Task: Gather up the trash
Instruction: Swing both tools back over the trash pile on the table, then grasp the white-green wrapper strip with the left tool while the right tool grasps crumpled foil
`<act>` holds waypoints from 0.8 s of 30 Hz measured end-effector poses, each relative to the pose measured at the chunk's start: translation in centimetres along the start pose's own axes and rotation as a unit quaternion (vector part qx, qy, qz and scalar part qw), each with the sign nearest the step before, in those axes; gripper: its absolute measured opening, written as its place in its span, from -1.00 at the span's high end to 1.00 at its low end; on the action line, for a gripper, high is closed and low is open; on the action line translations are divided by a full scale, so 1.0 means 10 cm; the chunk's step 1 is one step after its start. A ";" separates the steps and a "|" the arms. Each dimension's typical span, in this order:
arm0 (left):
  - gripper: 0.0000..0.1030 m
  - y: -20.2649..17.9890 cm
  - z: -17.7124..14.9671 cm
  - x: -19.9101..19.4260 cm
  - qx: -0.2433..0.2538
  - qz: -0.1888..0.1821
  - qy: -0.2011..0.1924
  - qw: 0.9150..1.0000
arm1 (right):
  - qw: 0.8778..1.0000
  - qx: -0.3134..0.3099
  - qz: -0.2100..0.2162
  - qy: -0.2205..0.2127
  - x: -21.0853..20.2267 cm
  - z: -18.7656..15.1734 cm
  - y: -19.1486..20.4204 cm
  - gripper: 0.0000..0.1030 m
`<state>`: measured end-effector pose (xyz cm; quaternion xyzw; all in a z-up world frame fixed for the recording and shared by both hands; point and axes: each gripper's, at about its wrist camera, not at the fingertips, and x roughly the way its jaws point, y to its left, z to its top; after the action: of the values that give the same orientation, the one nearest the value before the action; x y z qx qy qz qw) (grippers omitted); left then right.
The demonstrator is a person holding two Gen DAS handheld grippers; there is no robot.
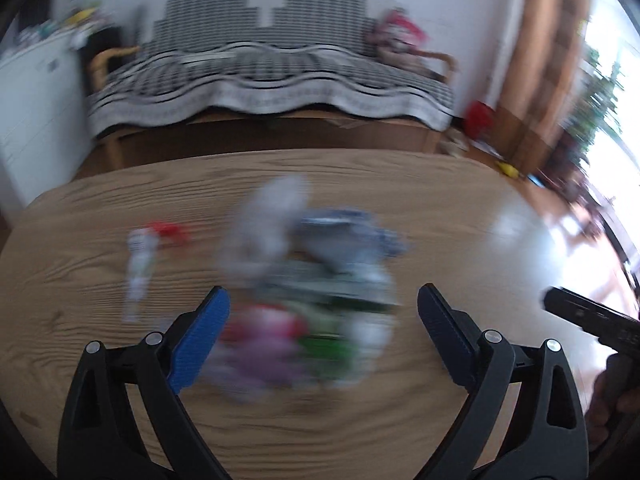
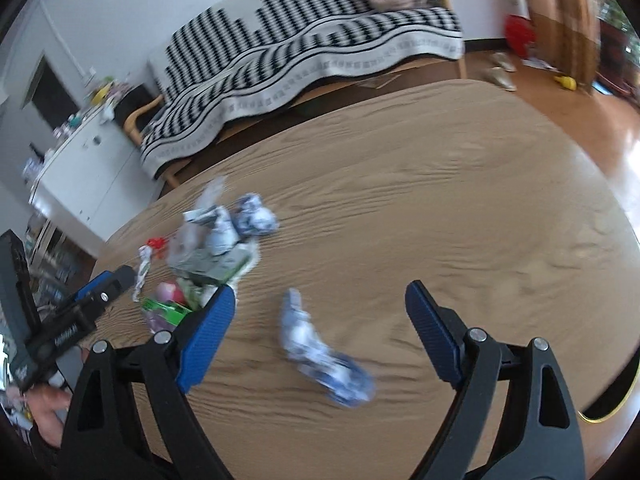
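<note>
Right gripper [image 2: 320,330]: jaws spread, nothing gripped; blue-white wrapper [image 2: 326,354] lies between them on table [image 2: 460,208].
Left gripper [image 1: 324,326]: jaws wide, empty (picture blurred).
Trash pile [image 1: 312,280]: mid-table, just beyond fingertips.

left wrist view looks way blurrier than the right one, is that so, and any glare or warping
Yes: in the left wrist view the trash pile on the table is smeared by motion blur, and the window at right is blown out white. In the right wrist view the crumpled blue-and-white wrapper is only mildly blurred and a sheen lies on the floor at right. Both views bow straight edges, fisheye style.
</note>
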<state>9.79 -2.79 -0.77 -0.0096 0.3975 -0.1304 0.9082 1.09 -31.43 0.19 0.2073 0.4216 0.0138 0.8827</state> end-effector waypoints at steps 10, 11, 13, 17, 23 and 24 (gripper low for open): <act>-0.79 1.41 -0.02 0.26 -0.081 0.087 0.023 0.993 | 0.999 -0.016 0.038 0.034 0.81 0.25 0.64 -0.63; -0.79 1.47 -0.02 0.33 -0.079 0.088 0.030 0.993 | 0.998 -0.016 0.041 0.037 0.88 0.28 0.68 -0.63; -0.79 1.48 -0.04 0.42 -0.071 0.092 0.037 0.993 | 0.998 -0.020 0.045 0.045 1.03 0.32 0.76 -0.63; -0.64 1.55 -0.07 0.65 -0.053 0.102 0.054 0.992 | 0.996 -0.024 0.053 0.061 1.30 0.33 0.92 -0.63; 0.48 1.59 -0.11 0.84 -0.025 0.108 0.067 0.992 | 0.996 -0.026 0.056 0.064 1.47 0.38 1.04 -0.58; 0.70 1.58 -0.11 0.85 -0.020 0.108 0.066 0.992 | 0.996 -0.025 0.057 0.065 1.49 0.38 1.05 -0.54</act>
<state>18.12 10.52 -9.54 0.0233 0.4579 -0.0241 0.8884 15.16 -20.20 -4.74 0.2078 0.4651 0.0879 0.8560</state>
